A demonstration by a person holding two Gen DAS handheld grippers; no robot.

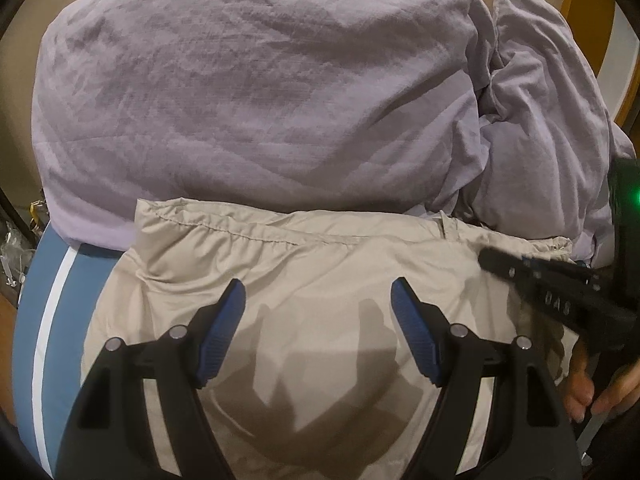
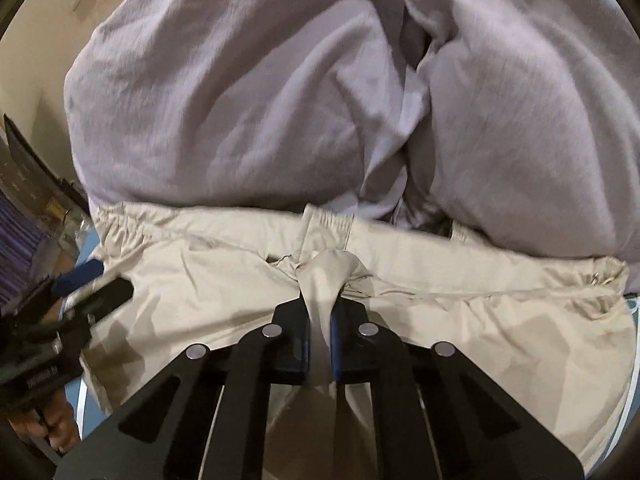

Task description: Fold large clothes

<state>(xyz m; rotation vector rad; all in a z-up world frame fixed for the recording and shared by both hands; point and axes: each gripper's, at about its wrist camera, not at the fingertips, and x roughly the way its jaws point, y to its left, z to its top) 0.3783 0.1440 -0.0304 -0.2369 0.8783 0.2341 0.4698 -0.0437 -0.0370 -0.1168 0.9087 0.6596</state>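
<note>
A beige garment with an elastic waistband point(image 1: 320, 280) lies flat on a blue surface, its waistband toward the far side. My left gripper point(image 1: 318, 292) is open and empty, held just above the beige cloth. My right gripper point(image 2: 320, 312) is shut on a pinched fold of the same beige garment point(image 2: 440, 280) just below the waistband. The right gripper also shows at the right of the left wrist view point(image 1: 520, 270), and the left gripper at the left of the right wrist view point(image 2: 92, 280).
A bulky lilac duvet point(image 1: 260, 92) and pillow point(image 1: 540, 120) lie right behind the waistband; they also show in the right wrist view point(image 2: 240, 100). The blue cover with a white stripe point(image 1: 52, 320) shows at left. A beige wall point(image 2: 36, 40) stands beyond.
</note>
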